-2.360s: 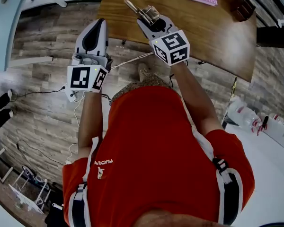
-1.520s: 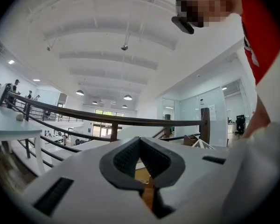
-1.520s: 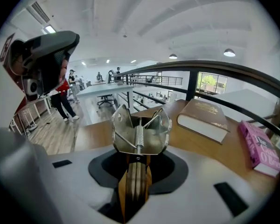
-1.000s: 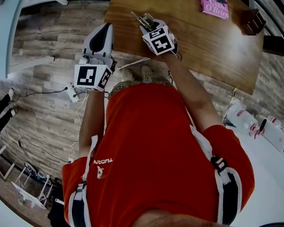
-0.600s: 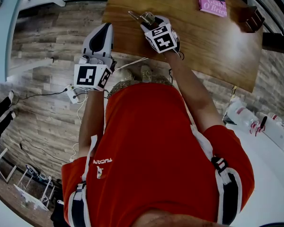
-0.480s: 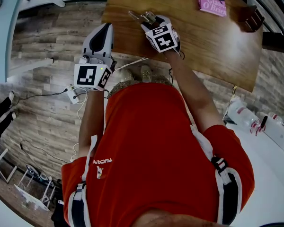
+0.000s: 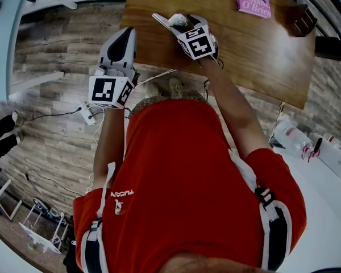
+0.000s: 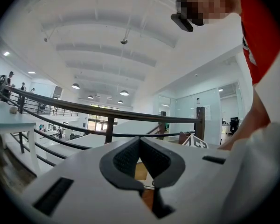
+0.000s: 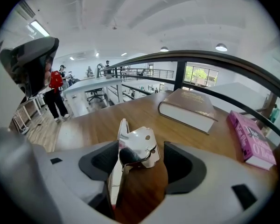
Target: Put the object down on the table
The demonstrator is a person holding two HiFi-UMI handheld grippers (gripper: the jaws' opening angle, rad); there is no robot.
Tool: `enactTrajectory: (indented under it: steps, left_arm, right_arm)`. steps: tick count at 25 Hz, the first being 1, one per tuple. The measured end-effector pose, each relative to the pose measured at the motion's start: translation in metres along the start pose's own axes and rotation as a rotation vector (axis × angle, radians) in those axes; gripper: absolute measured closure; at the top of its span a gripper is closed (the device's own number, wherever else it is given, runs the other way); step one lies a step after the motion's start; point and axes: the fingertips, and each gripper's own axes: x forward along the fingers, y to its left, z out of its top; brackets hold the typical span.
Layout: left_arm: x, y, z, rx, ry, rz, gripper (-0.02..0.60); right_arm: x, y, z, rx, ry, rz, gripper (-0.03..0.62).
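Over table (image 7: 261,44) edge | right gripper (image 9: 141,164) angled down | fingers (image 9: 182,164) just opened, object (image 9: 140,143) between

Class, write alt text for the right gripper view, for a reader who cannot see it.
The right tool has just been opening its jaws, which now stand wide apart around a shiny metal object sitting on a wooden table. Behind it lie a brown book and, further right, a pink book.
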Motion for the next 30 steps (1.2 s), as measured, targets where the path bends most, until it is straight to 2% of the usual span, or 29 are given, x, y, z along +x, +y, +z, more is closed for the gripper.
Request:
enactTrajectory:
  steps: [6,14,21,30]
  left_arm:
    - [0.003,0.001,0.003,0.004,-0.004,-0.009,0.572]
    - [0.006,-0.009,0.017,0.019,-0.025,-0.032,0.572]
    - [0.002,-0.021,0.041,0.025,-0.072,-0.055,0.572]
    - [-0.005,-0.04,0.065,0.058,-0.116,-0.096,0.572]
  right_arm:
    - [-0.02,-0.007,0.018,0.021,-0.089,0.002,0.299]
    - [-0.09,0.01,0.091,-0.017,-0.381,0.078,0.308]
    - [-0.158,0.04,0.136,-0.021,-0.605,0.132,0.469]
    - [-0.209,0.081,0.157,-0.065,-0.752,0.176,0.545]
